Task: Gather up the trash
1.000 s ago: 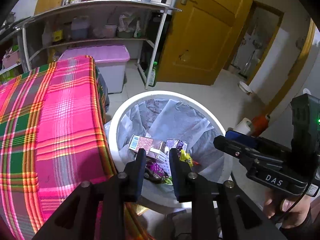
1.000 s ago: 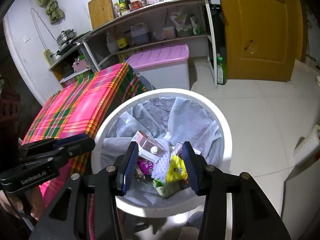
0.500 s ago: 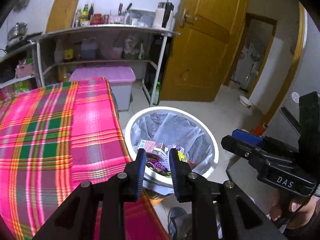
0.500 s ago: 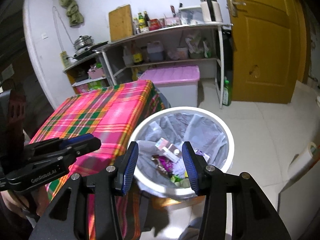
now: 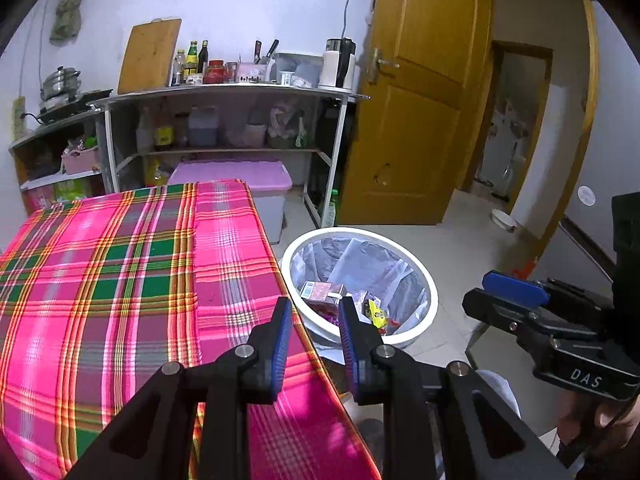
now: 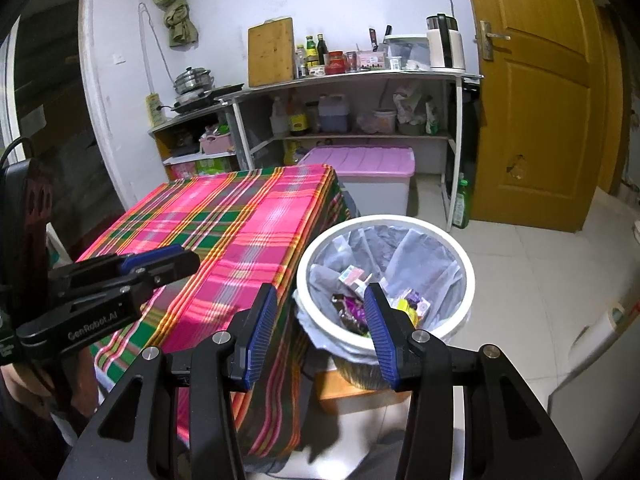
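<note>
A white trash bin (image 5: pixel 424 292) (image 6: pixel 464 264) with a clear liner stands on the floor beside the table. Inside lie a pink carton (image 5: pixel 318 291) (image 6: pixel 352 275), a yellow wrapper (image 5: pixel 376 314) (image 6: pixel 406 305) and purple wrappers. My left gripper (image 5: pixel 314 310) hangs open over the table's right edge, nothing between its blue pads. My right gripper (image 6: pixel 320 296) is also open and empty, above the gap between table and bin. Each gripper shows in the other's view, the right gripper (image 5: pixel 512 286) at the right and the left gripper (image 6: pixel 168 256) at the left.
The table wears a pink and green plaid cloth (image 5: pixel 120 272) (image 6: pixel 224 232). Behind stand a pink-lidded storage box (image 5: pixel 244 176) (image 6: pixel 368 164), metal shelves (image 5: pixel 224 120) crowded with bottles and jars, and a yellow door (image 5: pixel 412 128). A green bottle (image 6: pixel 461 204) stands by the shelf leg.
Both grippers have pulled back and risen away from the bin, which now looks smaller and farther. More of the tablecloth and room shows. The jaws have kept the same gap.
</note>
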Demonstrator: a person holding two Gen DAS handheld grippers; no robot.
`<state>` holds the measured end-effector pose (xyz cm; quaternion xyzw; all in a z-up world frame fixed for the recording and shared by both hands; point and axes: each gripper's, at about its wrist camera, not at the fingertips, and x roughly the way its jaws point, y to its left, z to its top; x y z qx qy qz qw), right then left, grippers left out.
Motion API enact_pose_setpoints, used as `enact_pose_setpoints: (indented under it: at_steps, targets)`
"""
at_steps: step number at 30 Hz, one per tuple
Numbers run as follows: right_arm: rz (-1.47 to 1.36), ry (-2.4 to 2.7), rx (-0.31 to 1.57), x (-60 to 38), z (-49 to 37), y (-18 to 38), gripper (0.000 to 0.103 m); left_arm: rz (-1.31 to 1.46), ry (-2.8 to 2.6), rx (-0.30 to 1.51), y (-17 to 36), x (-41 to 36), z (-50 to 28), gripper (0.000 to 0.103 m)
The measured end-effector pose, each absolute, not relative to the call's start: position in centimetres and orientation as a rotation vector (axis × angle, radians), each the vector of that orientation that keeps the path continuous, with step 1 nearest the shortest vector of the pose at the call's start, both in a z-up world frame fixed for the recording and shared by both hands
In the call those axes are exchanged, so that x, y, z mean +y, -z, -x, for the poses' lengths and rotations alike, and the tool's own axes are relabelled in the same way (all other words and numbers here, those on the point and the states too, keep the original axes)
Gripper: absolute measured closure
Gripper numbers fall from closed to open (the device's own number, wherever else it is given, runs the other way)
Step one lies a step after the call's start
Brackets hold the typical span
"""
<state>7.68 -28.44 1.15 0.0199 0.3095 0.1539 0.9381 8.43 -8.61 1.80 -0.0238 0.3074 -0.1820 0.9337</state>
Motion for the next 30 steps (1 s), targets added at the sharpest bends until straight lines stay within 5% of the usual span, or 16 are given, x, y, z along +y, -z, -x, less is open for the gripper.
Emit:
enact_pose_setpoints:
  at_steps: [30]
  targets:
    - [-0.031, -0.310, 0.616, -28.7, -6.1, -1.4, 0.057, 0.048, 0.367, 0.611, -2.0, -8.2, -5.7, 0.079]
